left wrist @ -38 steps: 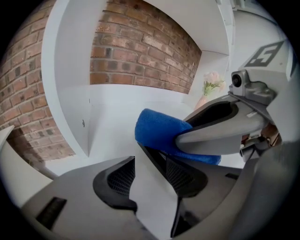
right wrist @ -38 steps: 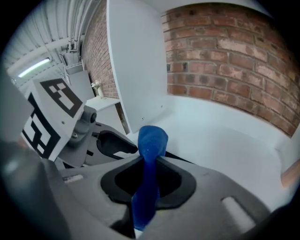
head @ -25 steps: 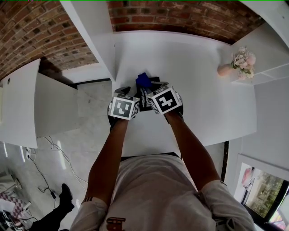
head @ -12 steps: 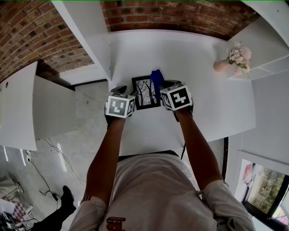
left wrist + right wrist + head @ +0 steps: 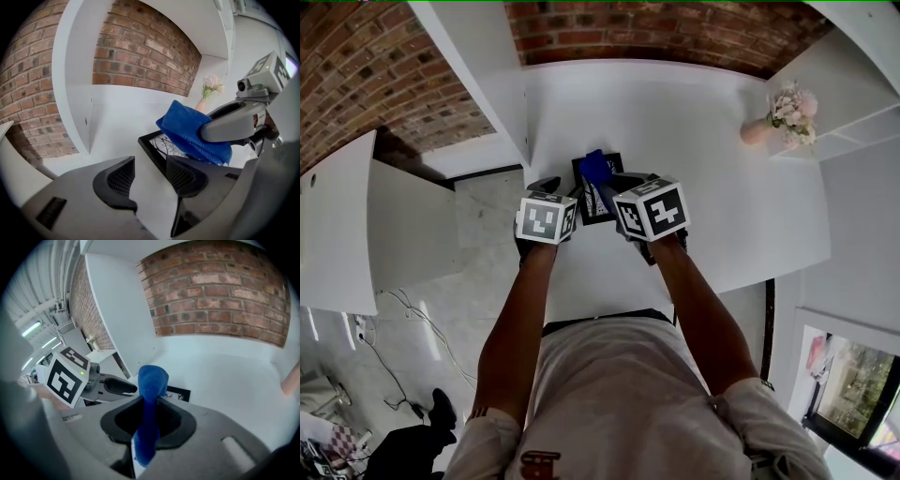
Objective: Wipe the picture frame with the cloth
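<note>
Picture frame [image 5: 590, 202]: cloth [image 5: 595, 167] has swept left across it; wiping under way.
Right gripper [image 5: 149, 414]: clamped on cloth.
Left gripper [image 5: 150, 176]: jaws apart.

From where I stand, both of the person's arms reach forward over the white table [image 5: 712, 169]. The left gripper [image 5: 549, 186] is just beside the left edge of the black picture frame [image 5: 592, 202]. The right gripper [image 5: 621, 182] hangs over the frame, the blue cloth [image 5: 596, 167] bunched at its tip against the frame's far end. A vase of pink flowers [image 5: 787, 117] stands well apart to the right.
</note>
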`<state>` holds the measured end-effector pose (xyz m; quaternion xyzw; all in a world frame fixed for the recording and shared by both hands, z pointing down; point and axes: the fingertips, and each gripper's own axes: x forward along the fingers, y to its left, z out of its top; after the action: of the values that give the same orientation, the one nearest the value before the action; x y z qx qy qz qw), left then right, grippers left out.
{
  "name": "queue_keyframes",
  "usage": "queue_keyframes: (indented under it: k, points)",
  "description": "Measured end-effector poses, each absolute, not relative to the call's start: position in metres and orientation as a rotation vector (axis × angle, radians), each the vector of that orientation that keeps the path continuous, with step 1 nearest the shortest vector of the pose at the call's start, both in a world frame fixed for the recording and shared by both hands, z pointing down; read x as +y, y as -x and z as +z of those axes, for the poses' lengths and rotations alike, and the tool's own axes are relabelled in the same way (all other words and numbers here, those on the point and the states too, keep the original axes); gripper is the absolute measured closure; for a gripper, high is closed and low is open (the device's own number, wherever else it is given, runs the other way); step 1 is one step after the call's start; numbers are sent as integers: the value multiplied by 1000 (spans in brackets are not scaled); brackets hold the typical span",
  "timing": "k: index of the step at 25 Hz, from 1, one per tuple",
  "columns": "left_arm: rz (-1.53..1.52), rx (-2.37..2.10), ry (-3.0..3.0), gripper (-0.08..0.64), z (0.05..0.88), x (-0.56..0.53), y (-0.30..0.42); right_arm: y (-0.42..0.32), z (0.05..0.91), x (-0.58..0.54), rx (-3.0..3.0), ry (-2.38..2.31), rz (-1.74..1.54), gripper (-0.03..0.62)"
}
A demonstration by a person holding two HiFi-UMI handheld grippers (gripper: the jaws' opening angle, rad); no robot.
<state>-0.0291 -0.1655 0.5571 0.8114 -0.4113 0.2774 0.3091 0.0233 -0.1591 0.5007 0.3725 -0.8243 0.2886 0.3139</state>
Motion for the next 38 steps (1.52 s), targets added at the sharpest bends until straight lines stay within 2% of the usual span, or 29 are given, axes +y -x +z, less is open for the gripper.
queue_keyframes:
  k: [12, 30, 38]
  points:
    - [730, -1067, -2145, 357, 560, -162, 30, 0, 541, -148, -2092, -904, 891, 526]
    - [724, -1062, -2152, 357, 561, -163, 31, -91, 534, -155, -1972, -1077, 808, 525]
    - [721, -1072, -2150, 357, 559, -164, 34, -73, 508, -138, -2065, -1082, 844, 525]
